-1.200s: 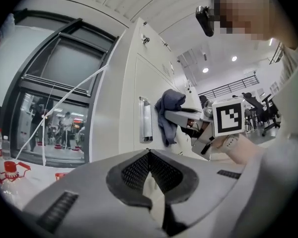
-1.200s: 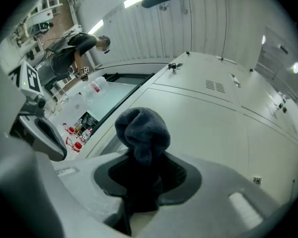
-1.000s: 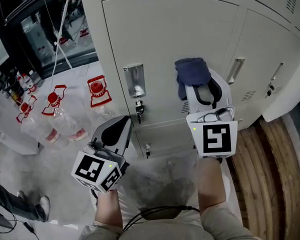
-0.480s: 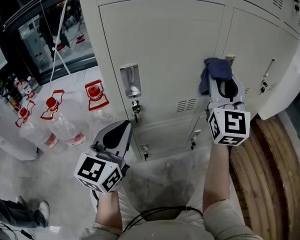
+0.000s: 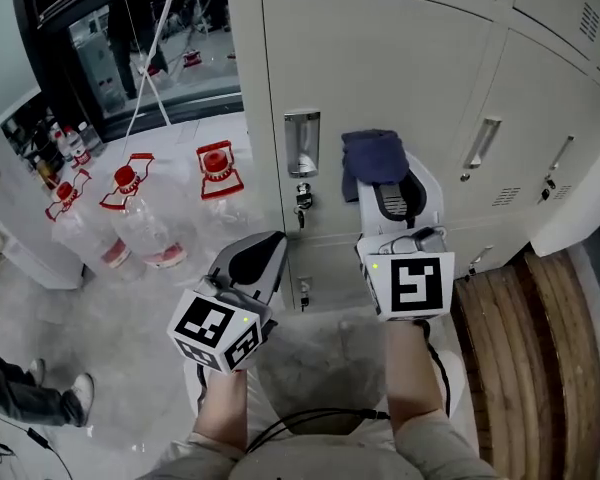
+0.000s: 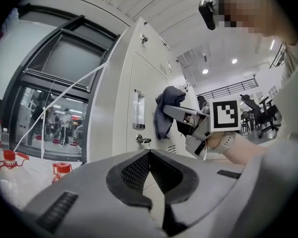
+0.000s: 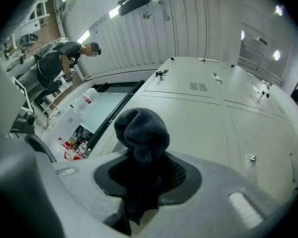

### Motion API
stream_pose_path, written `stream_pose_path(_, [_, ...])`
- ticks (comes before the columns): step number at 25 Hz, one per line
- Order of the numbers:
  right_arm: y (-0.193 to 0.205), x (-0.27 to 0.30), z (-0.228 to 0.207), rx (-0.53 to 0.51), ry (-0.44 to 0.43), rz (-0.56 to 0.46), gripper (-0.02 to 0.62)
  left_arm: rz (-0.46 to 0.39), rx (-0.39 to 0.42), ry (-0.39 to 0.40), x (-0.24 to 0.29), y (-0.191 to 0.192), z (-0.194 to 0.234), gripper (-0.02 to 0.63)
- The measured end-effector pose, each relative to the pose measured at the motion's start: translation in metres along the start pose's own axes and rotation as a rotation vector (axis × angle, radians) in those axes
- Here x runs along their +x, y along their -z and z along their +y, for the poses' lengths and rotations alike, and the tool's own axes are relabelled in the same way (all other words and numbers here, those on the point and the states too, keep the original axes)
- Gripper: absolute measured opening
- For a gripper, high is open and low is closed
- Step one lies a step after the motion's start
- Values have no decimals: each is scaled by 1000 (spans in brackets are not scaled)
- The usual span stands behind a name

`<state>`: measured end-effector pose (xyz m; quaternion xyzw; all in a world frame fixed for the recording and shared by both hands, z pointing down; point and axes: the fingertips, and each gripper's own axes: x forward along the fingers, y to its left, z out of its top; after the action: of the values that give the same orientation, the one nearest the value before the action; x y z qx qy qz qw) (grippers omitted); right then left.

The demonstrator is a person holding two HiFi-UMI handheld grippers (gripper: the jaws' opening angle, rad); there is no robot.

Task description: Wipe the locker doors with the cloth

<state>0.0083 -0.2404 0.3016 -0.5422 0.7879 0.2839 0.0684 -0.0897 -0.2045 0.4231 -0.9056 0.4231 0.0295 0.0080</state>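
Cloth (image 5: 372, 156) in right claw (image 5: 385, 190), beside door handle (image 5: 302, 144)

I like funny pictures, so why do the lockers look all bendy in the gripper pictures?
Left gripper view: the wide-angle lens bows the locker door and blackens the corners; the mosaic patch was added afterwards. Right gripper view: same bulge, with the cloth sharp up close. Head view: far milder bending.

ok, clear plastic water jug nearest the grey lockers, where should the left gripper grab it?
Likely the red carry handle at its neck, from above: the jug stands upright, body looks too wide for the jaws, the handle is thin. The left gripper is shut; open it first.
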Motion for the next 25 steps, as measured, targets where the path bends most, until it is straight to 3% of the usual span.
stream_pose_path(5, [-13, 23, 63, -27, -133, 15, 115, -7, -8, -17, -8, 1, 4, -2])
stream_pose_path(10, [-17, 39, 94, -78, -185, 18, 115, 0, -17, -19, -9, 4, 4, -2])
stream_pose_path(19, [-15, 38, 45, -73, -69, -28, 124, 19, -18, -7, -2, 11, -1, -2])
stream_pose_path(25, [8, 18, 17, -77, -10, -18, 122, 29, -13, 0, 2, 16, -6, -2])
